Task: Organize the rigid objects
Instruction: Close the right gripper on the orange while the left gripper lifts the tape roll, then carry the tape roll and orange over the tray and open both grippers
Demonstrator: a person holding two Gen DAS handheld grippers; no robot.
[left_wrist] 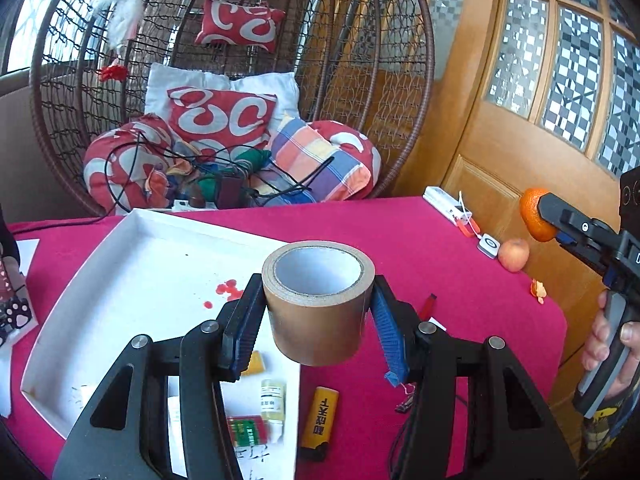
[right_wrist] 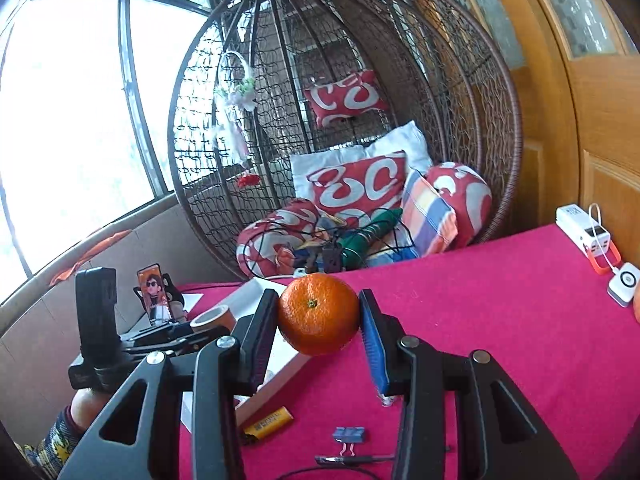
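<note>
Both hands are loaded and off the table (left_wrist: 400,240), so a slip is the risk. The left gripper (left_wrist: 318,308) has its jaws clamped on one brown roll of packing tape (left_wrist: 318,300), held above the near right corner of the one shallow white tray (left_wrist: 132,272). The right gripper (right_wrist: 318,316) squeezes one round orange mandarin (right_wrist: 318,314), lifted near the tray's right edge; smooth peel could roll out. On the pink cloth lie one yellow lighter (left_wrist: 319,416) and one apple (left_wrist: 514,255).
</note>
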